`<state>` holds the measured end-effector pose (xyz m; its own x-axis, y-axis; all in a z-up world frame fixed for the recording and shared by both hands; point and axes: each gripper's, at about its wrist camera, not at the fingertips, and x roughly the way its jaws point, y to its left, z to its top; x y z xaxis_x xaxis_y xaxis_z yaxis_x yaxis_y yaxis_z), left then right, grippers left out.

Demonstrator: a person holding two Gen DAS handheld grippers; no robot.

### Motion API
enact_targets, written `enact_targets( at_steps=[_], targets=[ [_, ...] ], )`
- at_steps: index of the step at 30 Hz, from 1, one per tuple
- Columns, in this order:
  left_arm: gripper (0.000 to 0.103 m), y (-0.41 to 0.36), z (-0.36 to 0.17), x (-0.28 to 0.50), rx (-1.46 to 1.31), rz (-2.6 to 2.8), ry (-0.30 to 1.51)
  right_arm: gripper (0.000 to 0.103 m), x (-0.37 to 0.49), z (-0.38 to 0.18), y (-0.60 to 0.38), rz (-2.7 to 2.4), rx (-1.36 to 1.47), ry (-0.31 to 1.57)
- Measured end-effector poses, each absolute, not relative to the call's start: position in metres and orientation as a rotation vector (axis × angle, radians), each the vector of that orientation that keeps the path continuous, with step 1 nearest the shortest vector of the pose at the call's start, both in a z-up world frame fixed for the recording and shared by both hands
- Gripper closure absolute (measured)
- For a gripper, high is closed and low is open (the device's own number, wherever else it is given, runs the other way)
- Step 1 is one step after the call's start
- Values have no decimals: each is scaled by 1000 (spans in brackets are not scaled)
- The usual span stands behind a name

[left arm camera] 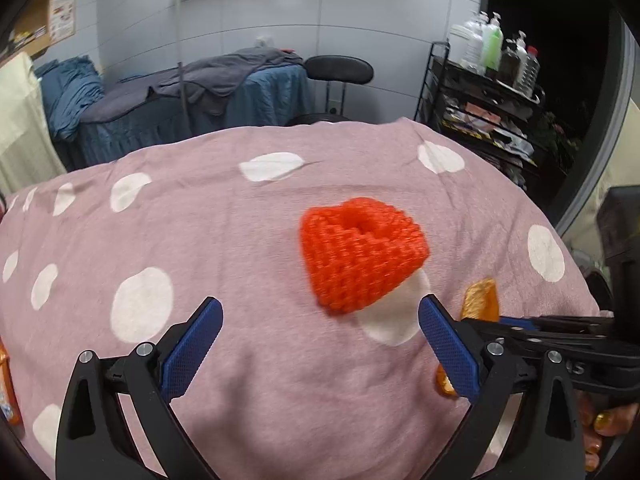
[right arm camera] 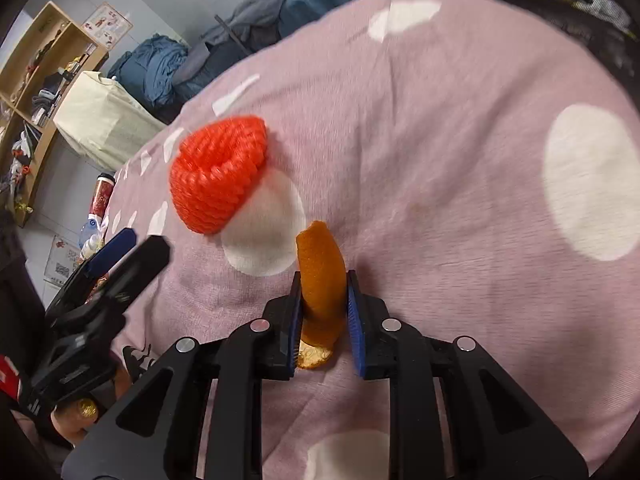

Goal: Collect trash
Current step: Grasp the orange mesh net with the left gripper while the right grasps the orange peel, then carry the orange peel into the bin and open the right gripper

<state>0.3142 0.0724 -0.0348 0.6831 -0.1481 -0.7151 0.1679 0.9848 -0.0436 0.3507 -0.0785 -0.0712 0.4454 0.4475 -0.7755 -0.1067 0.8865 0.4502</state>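
A red foam fruit net lies on the pink dotted blanket, just ahead of my left gripper. That gripper is open, its blue pads wide apart with nothing between them. To its right a curled orange peel stands on the blanket. In the right wrist view my right gripper is shut on this orange peel, both blue pads pressing its sides while the peel's lower end rests on the blanket. The red net sits up and to the left of it, and the left gripper's fingers show at the left edge.
An orange packet lies at the blanket's left edge. Beyond the blanket are a bed with blue covers, a black stool and a black rack with bottles. A wooden shelf and a can are at the left.
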Motion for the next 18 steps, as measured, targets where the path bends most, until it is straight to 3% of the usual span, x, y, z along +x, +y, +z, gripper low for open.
enact_targets(
  at_steps=[6,9,11,12,14,18],
  targets=[
    [7,44,-42,335,79,-213,833,83,324,-40,-103,310,315,939],
    [27,39,-44,345,70,-203,848,83,310,-30,-115,306,297,905],
    [49,39,-45,348,45,-199,859,83,299,-23,-120,294,269,876],
    [52,40,-45,346,35,-193,851,83,296,-20,-123,289,260,864],
    [68,44,-42,340,20,-189,836,83,287,-16,-133,277,256,843],
    [77,51,-33,321,-28,-200,812,83,273,-13,-150,272,273,809]
  ],
)
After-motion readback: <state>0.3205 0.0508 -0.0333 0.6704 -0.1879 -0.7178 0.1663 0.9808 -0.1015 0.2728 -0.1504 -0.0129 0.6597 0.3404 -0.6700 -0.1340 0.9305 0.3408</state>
